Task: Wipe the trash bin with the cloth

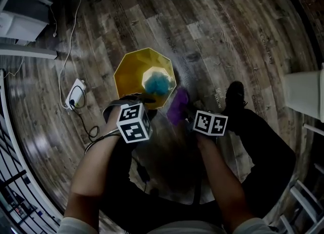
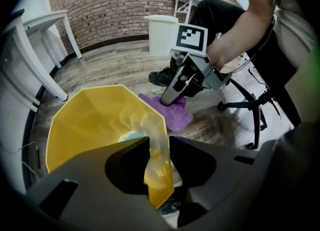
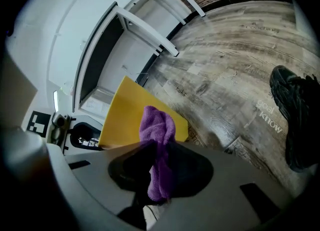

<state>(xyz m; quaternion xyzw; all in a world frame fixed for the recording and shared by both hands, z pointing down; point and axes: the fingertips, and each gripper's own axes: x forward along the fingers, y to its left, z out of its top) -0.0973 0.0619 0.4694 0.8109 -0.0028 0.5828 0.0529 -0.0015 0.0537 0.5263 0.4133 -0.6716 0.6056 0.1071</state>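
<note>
A yellow many-sided trash bin (image 1: 126,73) stands on the wood floor with something light blue (image 1: 158,83) at its bottom. My left gripper (image 2: 159,147) straddles the bin's near rim (image 2: 157,145); the thin yellow wall stands between its parted jaws and I see no pressure on it. My right gripper (image 3: 159,160) is shut on a purple cloth (image 3: 157,135) that bunches up out of its jaws. It holds the cloth (image 2: 175,115) against the outside of the bin, at the right side near the rim. In the head view both grippers sit at the bin's near edge, the cloth (image 1: 178,105) on the right.
A black shoe (image 1: 235,96) rests on the floor right of the bin. A white power strip with cables (image 1: 75,96) lies to its left. A white bin (image 2: 162,32), white tables (image 2: 45,30) and an office chair's base (image 2: 250,105) stand around.
</note>
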